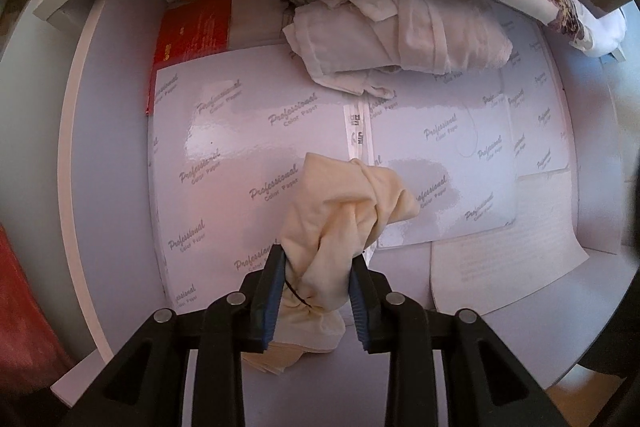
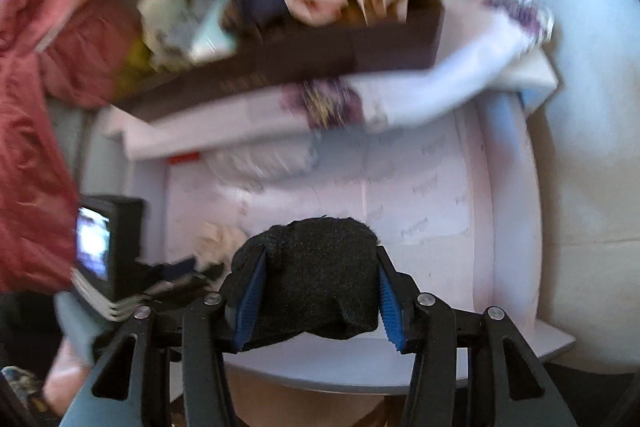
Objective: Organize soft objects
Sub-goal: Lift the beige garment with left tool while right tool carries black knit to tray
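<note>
My left gripper (image 1: 318, 259) is shut on a cream cloth bundle (image 1: 344, 211) and holds it just above the shelf covered with white "Professional Color Paper" sheets (image 1: 224, 131). A heap of pale crumpled cloths (image 1: 396, 31) lies at the back of that shelf. My right gripper (image 2: 320, 259) is shut on a black fuzzy cloth (image 2: 316, 275) and holds it over the front edge of the same shelf. The left gripper with the cream cloth (image 2: 218, 239) shows blurred at the left of the right wrist view.
A dark brown box (image 2: 304, 55) with rolled pink, navy and pale soft items stands on the upper shelf on a white floral cloth (image 2: 460, 83). A red packet (image 1: 192, 31) lies at the shelf's back left. Red fabric (image 2: 32, 155) hangs left.
</note>
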Demonstrator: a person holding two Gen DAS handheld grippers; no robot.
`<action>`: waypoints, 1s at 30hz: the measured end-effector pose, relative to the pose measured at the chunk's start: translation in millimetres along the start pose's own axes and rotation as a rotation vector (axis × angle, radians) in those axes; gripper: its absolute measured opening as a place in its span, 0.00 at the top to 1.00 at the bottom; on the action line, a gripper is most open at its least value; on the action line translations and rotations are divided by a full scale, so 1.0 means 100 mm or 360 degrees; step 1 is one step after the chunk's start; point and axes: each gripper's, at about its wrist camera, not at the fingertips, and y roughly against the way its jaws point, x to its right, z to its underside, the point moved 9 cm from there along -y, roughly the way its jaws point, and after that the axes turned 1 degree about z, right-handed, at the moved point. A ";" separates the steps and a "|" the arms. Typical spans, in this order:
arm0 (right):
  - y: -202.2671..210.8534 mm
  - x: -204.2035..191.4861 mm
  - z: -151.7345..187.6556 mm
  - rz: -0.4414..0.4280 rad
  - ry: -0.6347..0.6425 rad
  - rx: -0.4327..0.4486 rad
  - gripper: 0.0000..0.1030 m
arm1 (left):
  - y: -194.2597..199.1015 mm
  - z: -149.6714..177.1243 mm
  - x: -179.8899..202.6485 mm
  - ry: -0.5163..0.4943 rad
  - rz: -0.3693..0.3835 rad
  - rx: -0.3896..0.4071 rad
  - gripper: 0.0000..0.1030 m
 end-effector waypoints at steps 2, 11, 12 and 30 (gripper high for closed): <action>0.14 -0.07 -0.11 -0.0012 0.0010 0.0071 0.50 | -0.01 0.00 0.01 0.0005 -0.0002 0.0000 0.70; 0.56 -0.51 -0.96 -0.0042 0.0115 0.0376 0.50 | -0.04 0.02 0.03 0.0007 -0.0014 0.0000 0.68; 0.53 -0.56 -1.05 -0.0036 0.0122 0.0381 0.50 | -0.04 0.02 0.04 0.0004 -0.0016 0.0000 0.68; -0.40 -0.91 -2.05 0.0383 0.0454 0.0311 0.50 | -0.06 0.01 0.03 0.0025 -0.0022 -0.0003 0.67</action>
